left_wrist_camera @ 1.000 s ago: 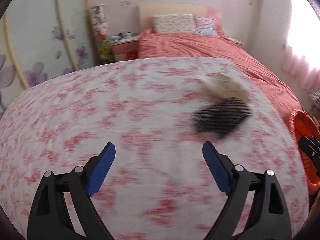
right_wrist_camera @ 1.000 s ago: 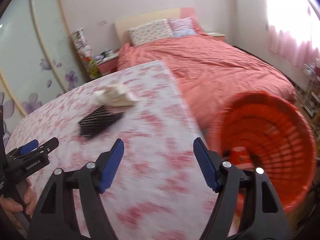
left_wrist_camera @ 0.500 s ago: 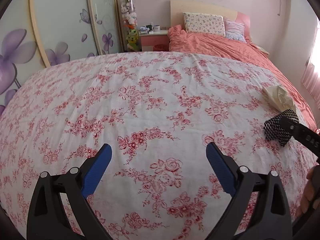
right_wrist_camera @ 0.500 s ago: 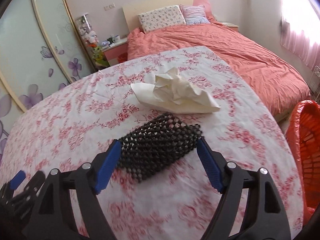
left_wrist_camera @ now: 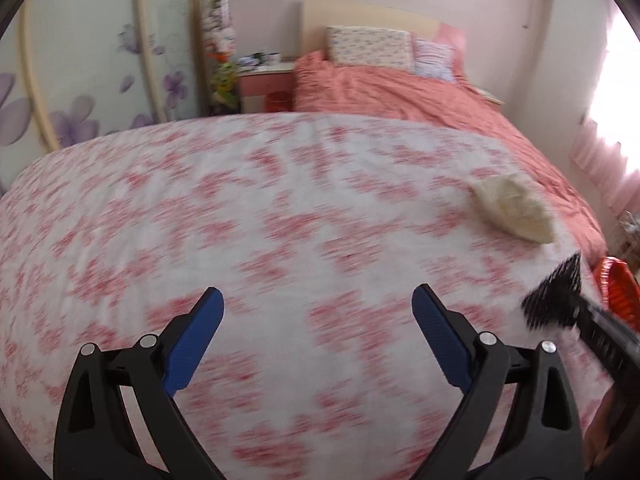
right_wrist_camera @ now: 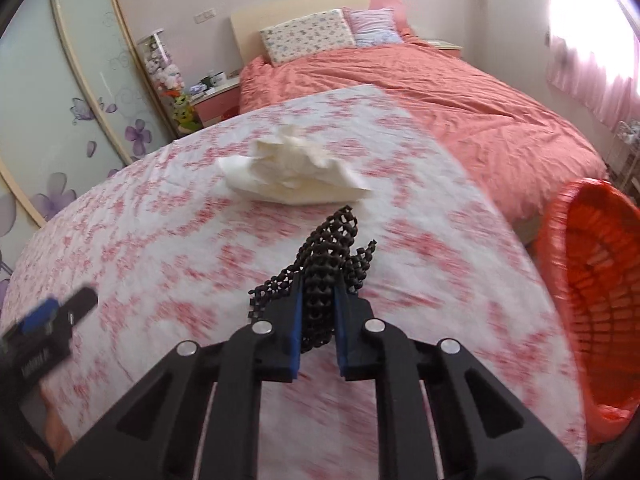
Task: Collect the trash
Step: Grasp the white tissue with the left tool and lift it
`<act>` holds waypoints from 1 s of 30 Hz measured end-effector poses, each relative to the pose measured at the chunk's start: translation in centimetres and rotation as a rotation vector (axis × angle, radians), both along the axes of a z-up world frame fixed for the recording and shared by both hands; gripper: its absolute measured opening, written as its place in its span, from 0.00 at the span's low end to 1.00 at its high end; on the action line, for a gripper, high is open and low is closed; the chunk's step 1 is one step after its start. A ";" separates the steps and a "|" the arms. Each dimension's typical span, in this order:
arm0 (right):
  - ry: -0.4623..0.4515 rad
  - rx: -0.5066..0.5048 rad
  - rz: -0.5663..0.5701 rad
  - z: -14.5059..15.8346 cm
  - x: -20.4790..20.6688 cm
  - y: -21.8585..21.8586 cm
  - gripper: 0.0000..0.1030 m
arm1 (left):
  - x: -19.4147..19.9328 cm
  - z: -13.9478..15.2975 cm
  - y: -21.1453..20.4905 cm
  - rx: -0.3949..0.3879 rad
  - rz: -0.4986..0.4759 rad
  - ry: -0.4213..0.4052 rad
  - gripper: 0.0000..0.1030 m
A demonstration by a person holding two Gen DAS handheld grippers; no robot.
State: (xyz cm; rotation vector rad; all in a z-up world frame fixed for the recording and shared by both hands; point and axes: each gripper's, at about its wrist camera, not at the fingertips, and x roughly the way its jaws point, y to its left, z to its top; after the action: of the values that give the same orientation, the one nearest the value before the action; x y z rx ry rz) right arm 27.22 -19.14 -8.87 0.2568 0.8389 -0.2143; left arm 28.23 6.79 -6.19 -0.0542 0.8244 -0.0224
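Right wrist view: the floral-clothed counter (right_wrist_camera: 168, 240) now carries only the crumpled cream paper wad (right_wrist_camera: 292, 176), since the right gripper (right_wrist_camera: 316, 316), half a second ago wide around the black foam mesh scrap (right_wrist_camera: 332, 256), is closing onto it. The orange woven bin (right_wrist_camera: 592, 300) waits alongside (likely next). The left gripper (left_wrist_camera: 316, 336) stays wide, empty.

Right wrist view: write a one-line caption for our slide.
Right gripper closing on black foam netting above the floral cloth, crumpled white paper beyond, orange basket alongside.
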 end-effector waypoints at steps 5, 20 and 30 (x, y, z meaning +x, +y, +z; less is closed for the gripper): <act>0.018 -0.007 -0.040 -0.1 -2.4 -2.3 0.14 | 1.8 0.7 -6.0 -0.008 -0.123 -0.025 0.92; 0.000 0.023 -0.040 -0.8 -3.9 -3.5 0.14 | 9.4 -1.1 -15.2 -0.036 -0.186 0.104 0.94; 0.001 0.024 -0.040 -0.8 -3.9 -3.5 0.15 | 10.6 -1.4 -16.4 -0.114 -0.197 0.138 0.73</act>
State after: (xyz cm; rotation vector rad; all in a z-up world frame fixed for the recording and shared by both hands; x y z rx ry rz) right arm 23.32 -22.61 -9.69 0.2962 0.8381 -0.2414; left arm 38.80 -9.61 -7.62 -0.0823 0.9632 -0.2533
